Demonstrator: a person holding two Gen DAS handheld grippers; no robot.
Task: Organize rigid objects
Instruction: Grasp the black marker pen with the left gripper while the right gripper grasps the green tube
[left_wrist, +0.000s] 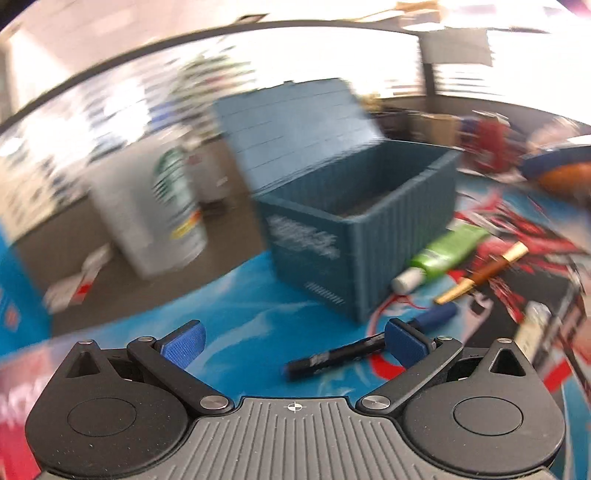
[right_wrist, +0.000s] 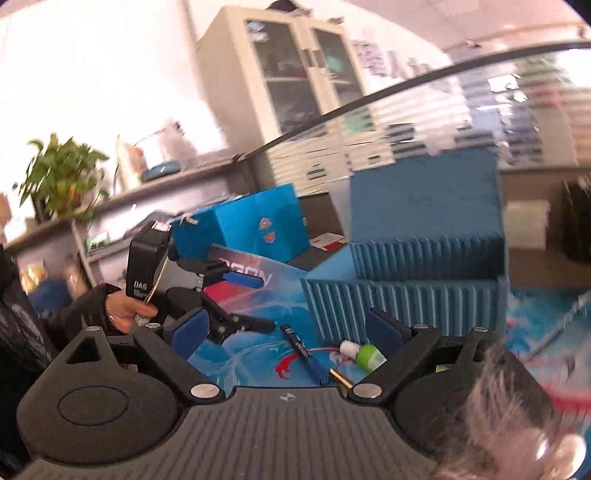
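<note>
A dark blue ribbed box (left_wrist: 373, 206) stands open with its lid up on a blue and red mat; it also shows in the right wrist view (right_wrist: 406, 295). Beside it lie a green tube with a white cap (left_wrist: 443, 251), a brown and gold stick (left_wrist: 484, 273) and a black marker with a blue cap (left_wrist: 343, 354). My left gripper (left_wrist: 293, 345) is open and empty just short of the marker. My right gripper (right_wrist: 288, 328) is open and empty above the marker (right_wrist: 301, 349) and tube (right_wrist: 364, 352). The left gripper (right_wrist: 255, 302) shows in the right wrist view.
A white can with a green logo (left_wrist: 173, 206) stands left of the box. A bright blue carton (right_wrist: 255, 225) stands behind the mat. A furry grey item (right_wrist: 509, 417) is at the lower right. A shelf with a plant (right_wrist: 62, 177) is far left.
</note>
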